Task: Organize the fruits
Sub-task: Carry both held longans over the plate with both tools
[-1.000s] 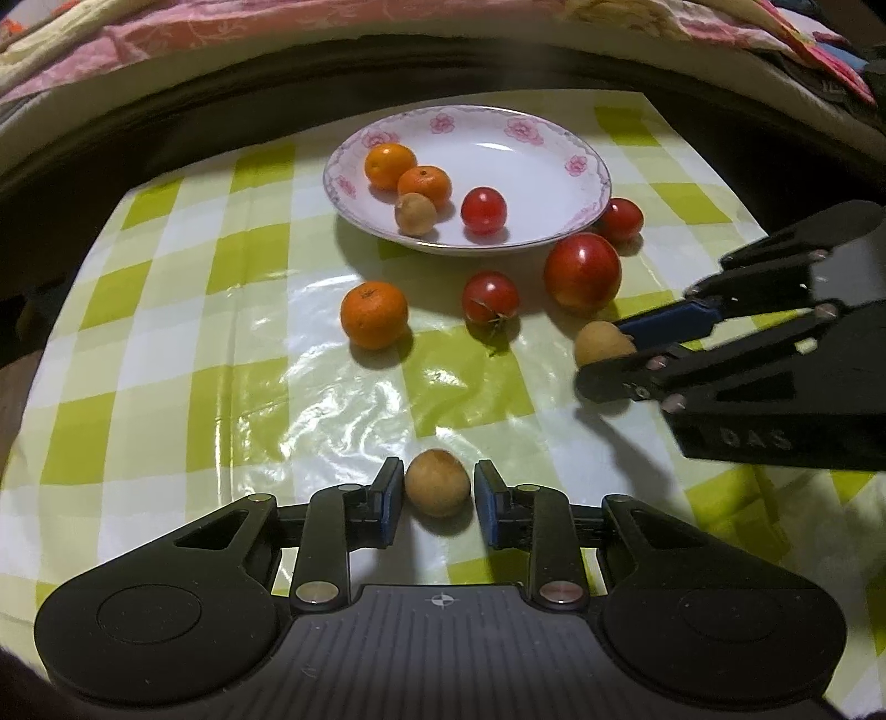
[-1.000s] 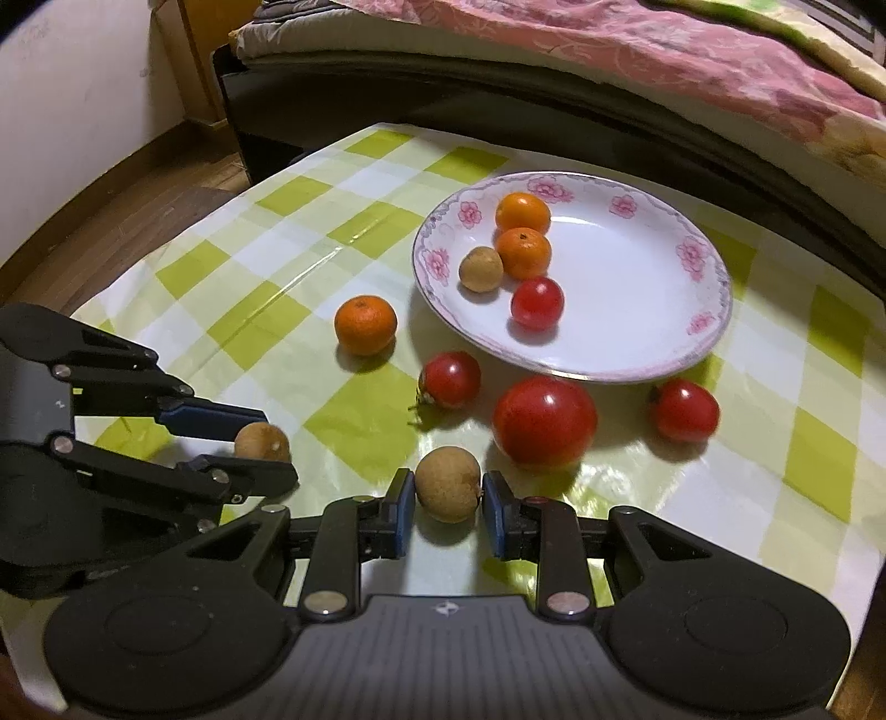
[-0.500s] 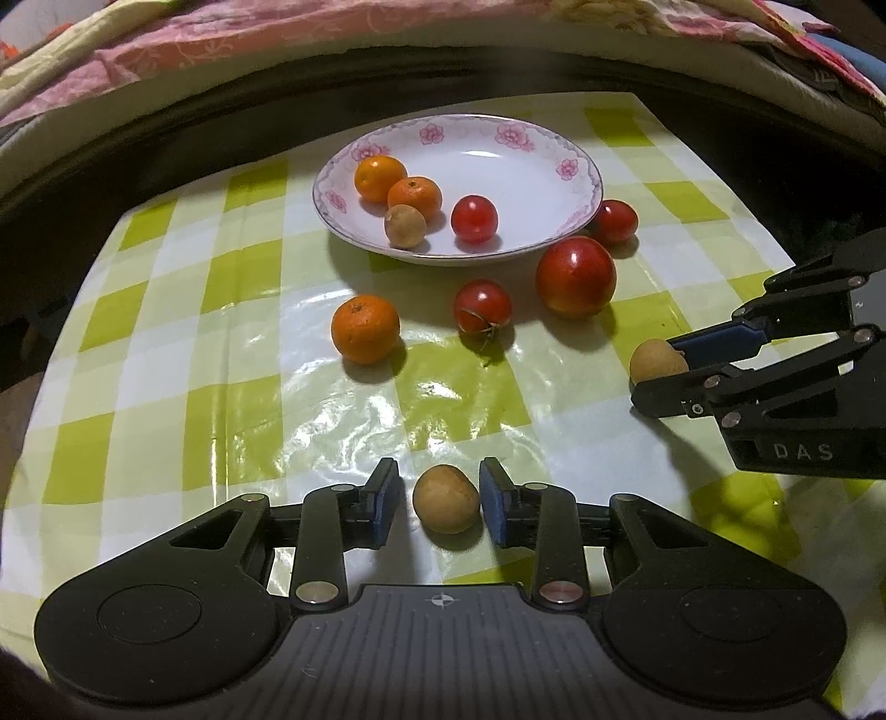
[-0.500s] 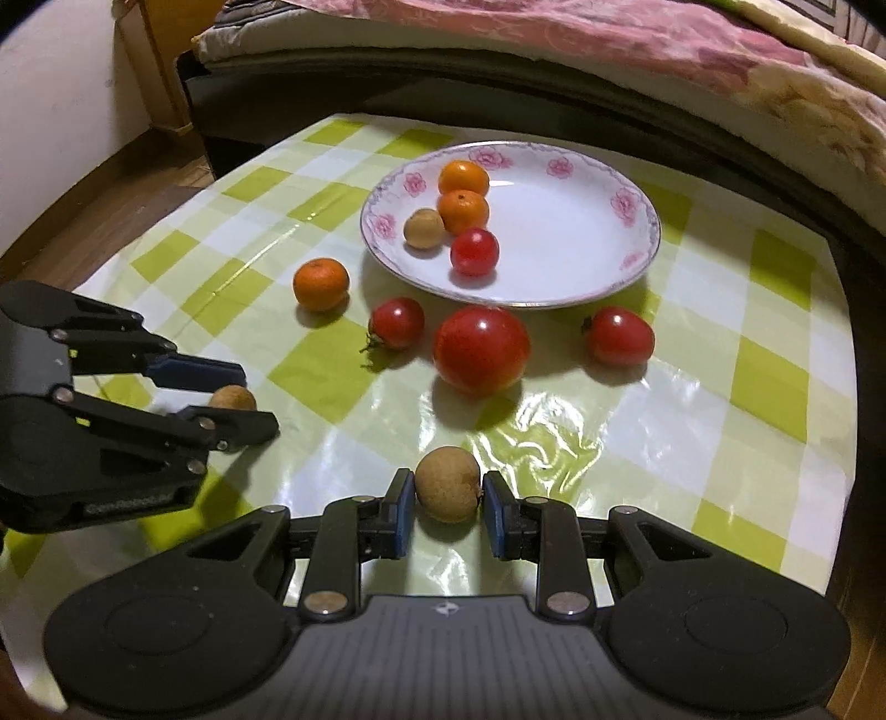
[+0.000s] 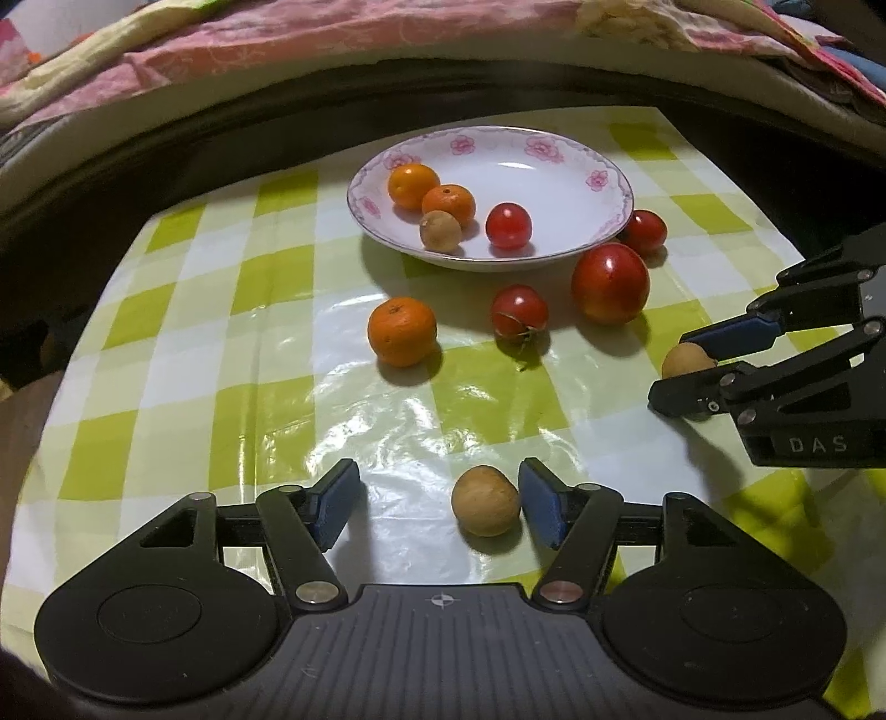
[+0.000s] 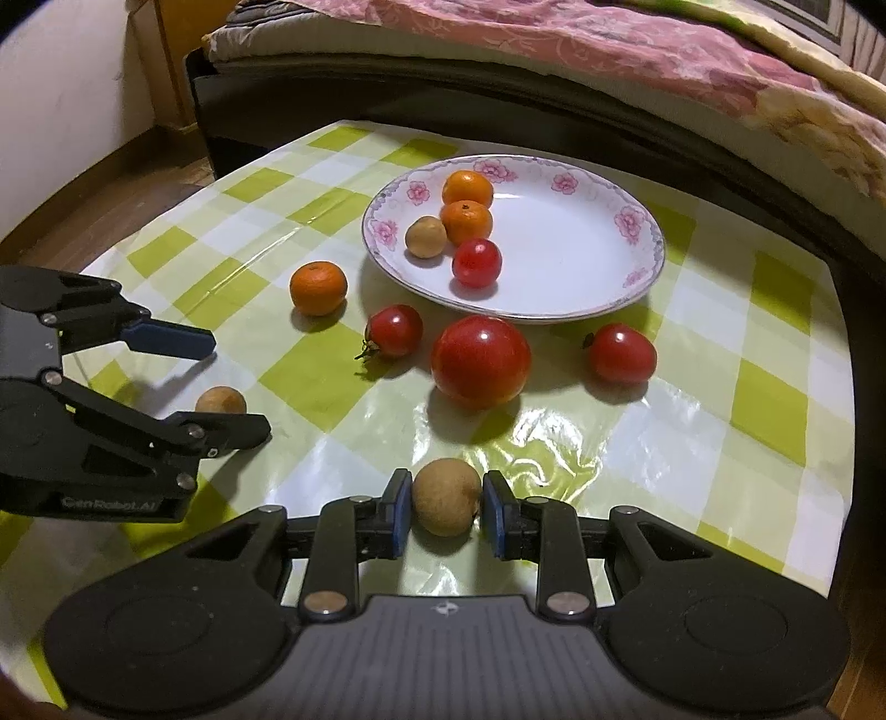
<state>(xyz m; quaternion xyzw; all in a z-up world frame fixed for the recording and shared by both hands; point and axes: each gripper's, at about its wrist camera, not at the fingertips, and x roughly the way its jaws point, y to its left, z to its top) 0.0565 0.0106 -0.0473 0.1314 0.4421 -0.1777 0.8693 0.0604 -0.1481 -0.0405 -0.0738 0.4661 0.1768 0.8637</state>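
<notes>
A glossy tablecloth (image 5: 232,310) of white and lime-green checks covers the table (image 6: 775,399), and wrinkles in its plastic catch the light in the lower middle of both views. Along the top of both frames runs a bed (image 6: 554,94) with a dark frame, and a pink patterned quilt (image 6: 609,39) lies on it. In the upper left of the right wrist view stand a pale wall (image 6: 72,94) and a strip of wooden floor (image 6: 127,194).
</notes>
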